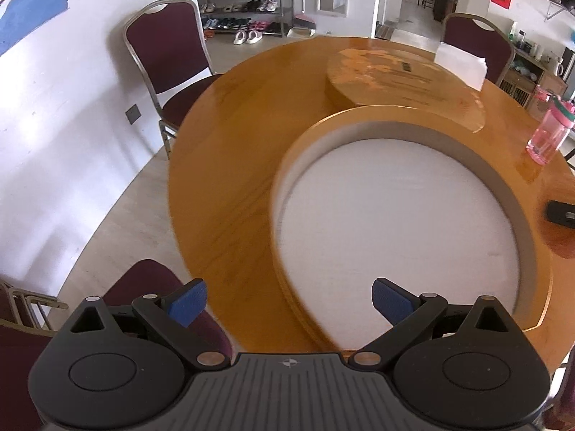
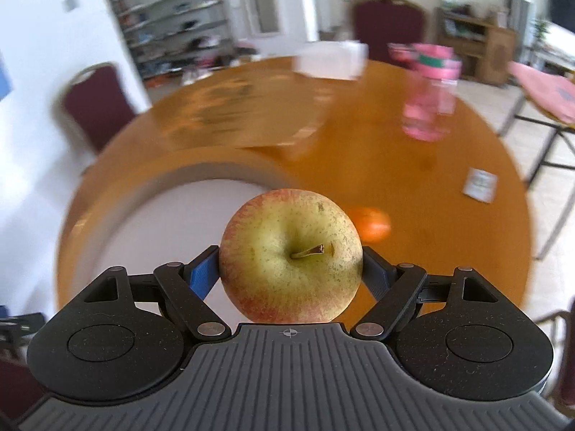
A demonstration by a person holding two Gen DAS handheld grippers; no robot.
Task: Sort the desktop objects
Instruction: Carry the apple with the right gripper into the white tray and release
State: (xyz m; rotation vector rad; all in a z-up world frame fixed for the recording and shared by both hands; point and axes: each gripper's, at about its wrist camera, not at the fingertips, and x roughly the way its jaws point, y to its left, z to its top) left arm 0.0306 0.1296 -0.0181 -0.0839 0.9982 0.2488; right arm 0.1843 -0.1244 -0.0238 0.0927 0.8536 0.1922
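My right gripper is shut on a yellow-red apple, stem toward the camera, held above the table near the right edge of a round wooden tray with a white floor. An orange lies on the table just right of the apple. My left gripper is open and empty, hovering over the near edge of the same tray, whose white floor shows nothing on it.
The round wooden table has a raised turntable in the middle. A pink bottle, a black object, white paper and a small packet lie on it. Maroon chairs surround it.
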